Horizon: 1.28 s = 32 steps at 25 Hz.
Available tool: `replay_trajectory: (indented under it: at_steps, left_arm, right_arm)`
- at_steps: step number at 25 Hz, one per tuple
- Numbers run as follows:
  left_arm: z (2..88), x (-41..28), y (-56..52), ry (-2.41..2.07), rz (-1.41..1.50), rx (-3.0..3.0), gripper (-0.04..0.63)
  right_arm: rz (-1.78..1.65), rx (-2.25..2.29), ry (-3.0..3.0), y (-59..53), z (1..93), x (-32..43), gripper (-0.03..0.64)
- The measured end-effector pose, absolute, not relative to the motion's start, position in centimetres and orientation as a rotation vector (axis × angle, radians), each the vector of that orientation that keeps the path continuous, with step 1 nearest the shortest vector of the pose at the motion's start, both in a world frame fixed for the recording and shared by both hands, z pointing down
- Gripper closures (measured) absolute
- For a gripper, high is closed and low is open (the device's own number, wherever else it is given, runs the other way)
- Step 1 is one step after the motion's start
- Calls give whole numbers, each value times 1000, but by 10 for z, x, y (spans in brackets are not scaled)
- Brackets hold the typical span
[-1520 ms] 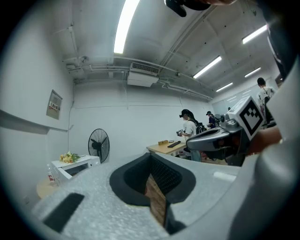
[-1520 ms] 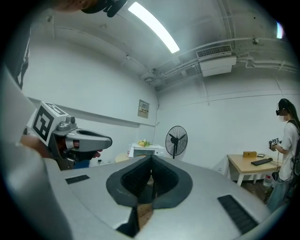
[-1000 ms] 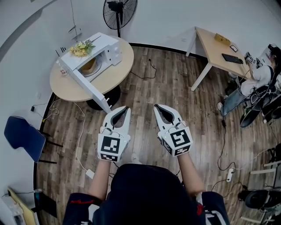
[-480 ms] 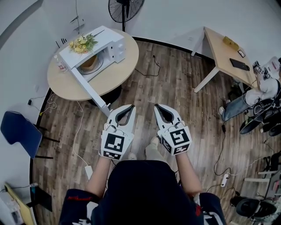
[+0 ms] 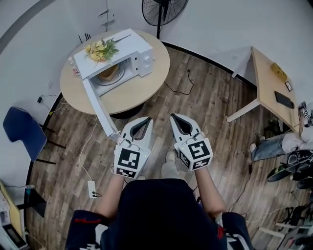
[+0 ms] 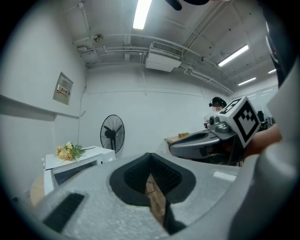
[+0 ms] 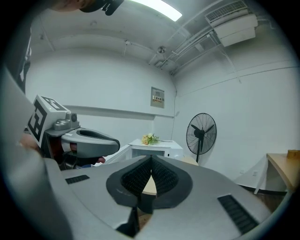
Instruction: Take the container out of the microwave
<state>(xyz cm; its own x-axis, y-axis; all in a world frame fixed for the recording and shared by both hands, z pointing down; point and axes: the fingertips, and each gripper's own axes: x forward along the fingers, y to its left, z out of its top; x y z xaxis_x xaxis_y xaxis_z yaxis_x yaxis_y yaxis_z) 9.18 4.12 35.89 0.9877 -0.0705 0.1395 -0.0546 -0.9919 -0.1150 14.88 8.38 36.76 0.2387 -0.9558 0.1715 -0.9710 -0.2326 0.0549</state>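
A white microwave point(image 5: 128, 54) stands on a round wooden table point(image 5: 142, 90) with its door point(image 5: 100, 110) swung wide open toward me. Inside it sits a brownish container point(image 5: 108, 73) on the turntable. Yellow flowers point(image 5: 100, 49) lie on top. My left gripper point(image 5: 148, 118) and right gripper point(image 5: 172, 116) are side by side over the floor, short of the table, both shut and empty. The door's tip is just left of the left gripper. The microwave point(image 7: 150, 149) appears ahead past the shut jaws in the right gripper view, and at the left point(image 6: 77, 161) in the left gripper view.
A standing fan point(image 5: 164, 10) is behind the table, a blue chair point(image 5: 22, 132) at the left, a wooden desk point(image 5: 274, 85) at the right. Cables and a power strip point(image 5: 91, 188) lie on the wood floor. A person's legs point(image 5: 274, 146) show at the right edge.
Both grippers and I have moved forward toward the table; the microwave and its open door now lie closer to the left gripper. Both grippers stayed shut.
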Motion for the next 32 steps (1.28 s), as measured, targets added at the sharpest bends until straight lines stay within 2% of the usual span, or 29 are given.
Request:
replay_trajectory:
  at_steps: [12,23,32]
  left_arm:
    - [363,163,-25,572,-272,-3016,581]
    - [380,179,-53,918,-340,-2951,581]
    - [390,181,-94,1028,-358,-2946,581]
  right_arm:
    - [111,2020,-2177,-2,360,230,609]
    - [144,1779,-2367,-39,379,257,609]
    - [165,1679,-2406,-76,394,259,609]
